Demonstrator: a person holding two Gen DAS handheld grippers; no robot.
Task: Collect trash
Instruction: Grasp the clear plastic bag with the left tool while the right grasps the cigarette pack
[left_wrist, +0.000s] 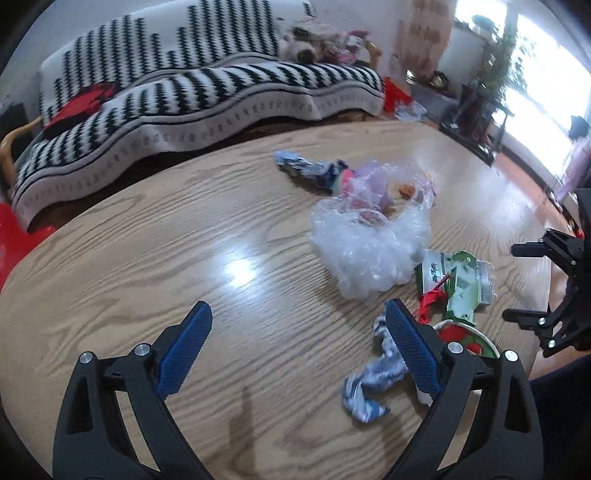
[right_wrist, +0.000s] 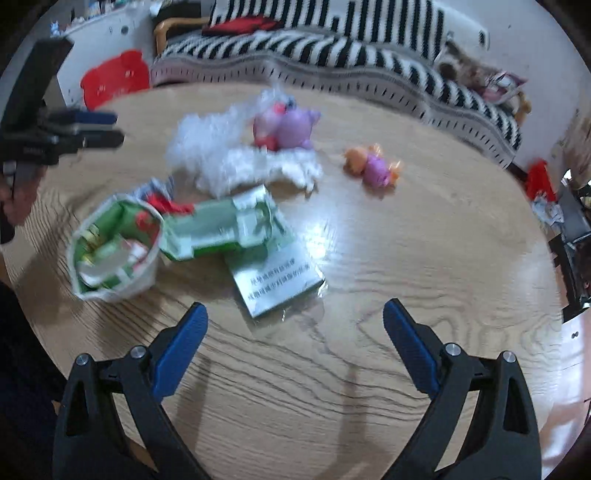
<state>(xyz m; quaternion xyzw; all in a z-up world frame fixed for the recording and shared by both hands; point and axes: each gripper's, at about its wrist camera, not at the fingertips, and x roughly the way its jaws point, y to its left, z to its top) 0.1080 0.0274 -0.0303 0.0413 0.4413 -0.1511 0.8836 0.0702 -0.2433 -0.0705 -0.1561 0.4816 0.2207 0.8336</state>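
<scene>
Because both the left gripper (left_wrist: 298, 334) and the right gripper (right_wrist: 294, 332) hung spread and empty over the table (right_wrist: 424, 266), nothing was secured. The trash lay toward the near edge: a paper cup (right_wrist: 114, 251), flattened green carton (right_wrist: 236, 229) and clear plastic wrap (left_wrist: 369, 251). Toy figures (right_wrist: 286, 127) touching the wrap risked being swept up too.

Left gripper (left_wrist: 297, 319) hanging wide open over the wooden table (left_wrist: 147, 240). Crumpled blue-white wrapper (left_wrist: 373, 384) just beside the right finger (left_wrist: 410, 347). Clear plastic bag (left_wrist: 369, 251) further out, green carton (left_wrist: 458, 284) and paper cup (left_wrist: 469, 338) off right. Striped sofa (left_wrist: 184, 92) behind.
</scene>
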